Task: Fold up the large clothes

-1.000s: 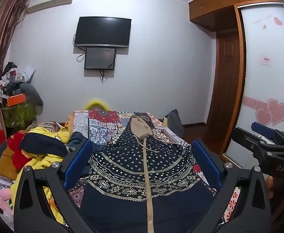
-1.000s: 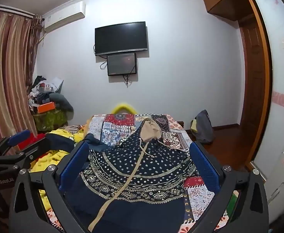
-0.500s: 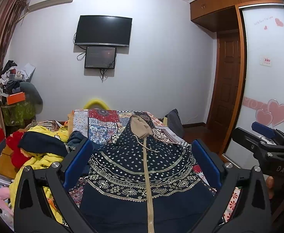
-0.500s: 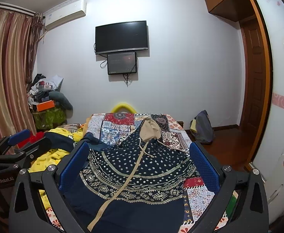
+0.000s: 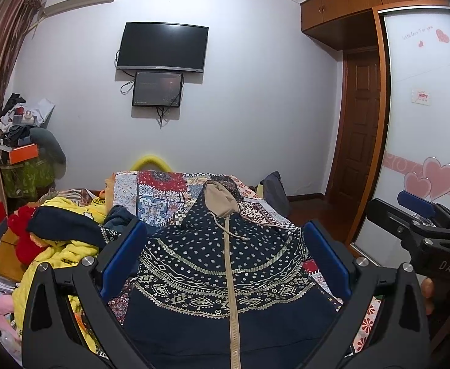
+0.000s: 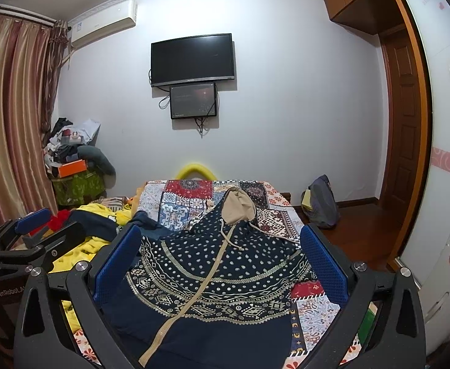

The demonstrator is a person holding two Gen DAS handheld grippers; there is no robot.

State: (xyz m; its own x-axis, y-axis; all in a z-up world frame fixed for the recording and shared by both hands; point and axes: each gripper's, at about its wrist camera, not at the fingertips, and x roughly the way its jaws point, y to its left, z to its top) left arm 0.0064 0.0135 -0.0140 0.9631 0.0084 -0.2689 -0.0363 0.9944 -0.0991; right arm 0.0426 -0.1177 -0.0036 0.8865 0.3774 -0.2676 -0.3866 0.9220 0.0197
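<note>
A navy hooded jacket (image 5: 225,264) with white dot and diamond bands, a tan zip and a tan hood lining lies flat on the patchwork bed cover (image 5: 163,190), hood toward the far wall. My left gripper (image 5: 225,240) hovers above its lower half, open, with nothing between the blue pads. In the right wrist view the same jacket (image 6: 218,270) lies below my right gripper (image 6: 221,243), also open and empty. Each gripper shows in the other's view: the right gripper (image 5: 415,215) at the right edge, the left gripper (image 6: 37,227) at the left edge.
A heap of yellow, red and navy clothes (image 5: 56,230) lies left of the jacket. Cluttered boxes (image 5: 22,153) stand by the curtain. A dark backpack (image 6: 320,206) sits on the wooden floor right of the bed. Wardrobe doors (image 5: 424,123) line the right side.
Both views have tilted up very slightly. The jacket has not moved and both grippers stay open.
</note>
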